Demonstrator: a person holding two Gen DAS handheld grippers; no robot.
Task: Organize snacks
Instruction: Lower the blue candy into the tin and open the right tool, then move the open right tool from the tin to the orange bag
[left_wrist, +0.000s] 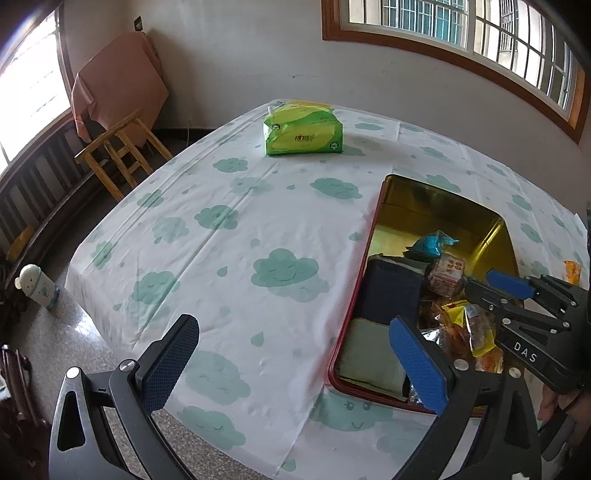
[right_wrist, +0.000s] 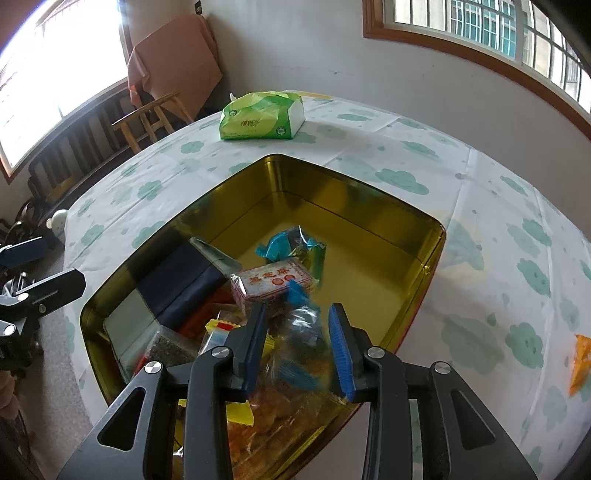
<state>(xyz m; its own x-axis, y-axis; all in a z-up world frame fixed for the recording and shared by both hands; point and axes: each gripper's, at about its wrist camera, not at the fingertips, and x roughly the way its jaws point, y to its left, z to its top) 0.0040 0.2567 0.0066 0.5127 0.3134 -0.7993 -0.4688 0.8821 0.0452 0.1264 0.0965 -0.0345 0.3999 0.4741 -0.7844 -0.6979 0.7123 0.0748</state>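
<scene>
A gold-lined tin with a red outside (left_wrist: 373, 236) (right_wrist: 436, 236) sits on the cloud-print tablecloth. It holds several snacks: a red-and-white packet (right_wrist: 273, 282) (left_wrist: 445, 275), a blue wrapper (right_wrist: 280, 245) (left_wrist: 432, 243), a dark blue box (right_wrist: 184, 284) (left_wrist: 391, 288) and orange snack bags (left_wrist: 476, 328). My right gripper (right_wrist: 299, 332) is over the tin, jaws part open around a blurred clear bag with a blue tie (right_wrist: 301, 336); it also shows in the left wrist view (left_wrist: 491, 288). My left gripper (left_wrist: 291, 354) is open and empty over the cloth left of the tin.
A green tissue pack (left_wrist: 303, 129) (right_wrist: 262, 116) lies at the table's far side. An orange snack packet (right_wrist: 580, 362) (left_wrist: 572, 269) lies on the cloth right of the tin. A wooden stool (left_wrist: 118, 147) and a white bottle (left_wrist: 37, 286) stand on the floor to the left.
</scene>
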